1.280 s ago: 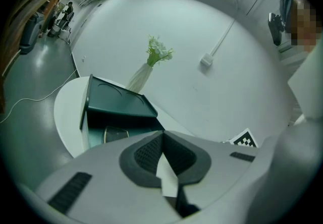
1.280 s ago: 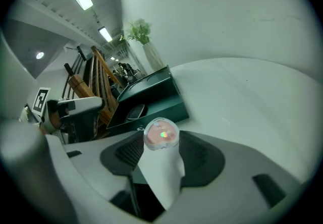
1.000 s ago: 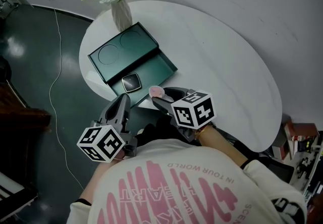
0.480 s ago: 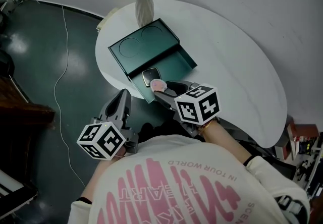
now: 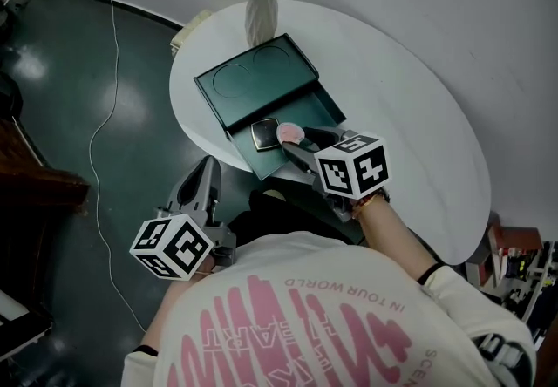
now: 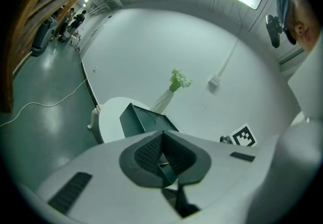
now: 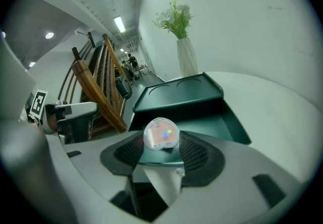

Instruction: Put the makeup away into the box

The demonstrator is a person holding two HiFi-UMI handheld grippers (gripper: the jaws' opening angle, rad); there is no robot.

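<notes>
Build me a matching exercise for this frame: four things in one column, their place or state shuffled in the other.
1. vase
2. square compact
3. round pink compact
4. box lid

A. held between the right gripper's jaws
B. folded open
C. lying inside the green box
D. standing just past the box

Pairs: 1-D, 2-C, 3-A, 4-B

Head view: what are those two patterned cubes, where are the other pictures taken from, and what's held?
No robot: a person holds a two-jaw gripper in each hand; the cubes belong to them. The head view looks down from the person's head; each gripper view looks along its own jaws. On the white table: an open green box with a square compact inside, and a vase. The right gripper holds a round pink compact over the box; the left gripper is shut, empty.
</notes>
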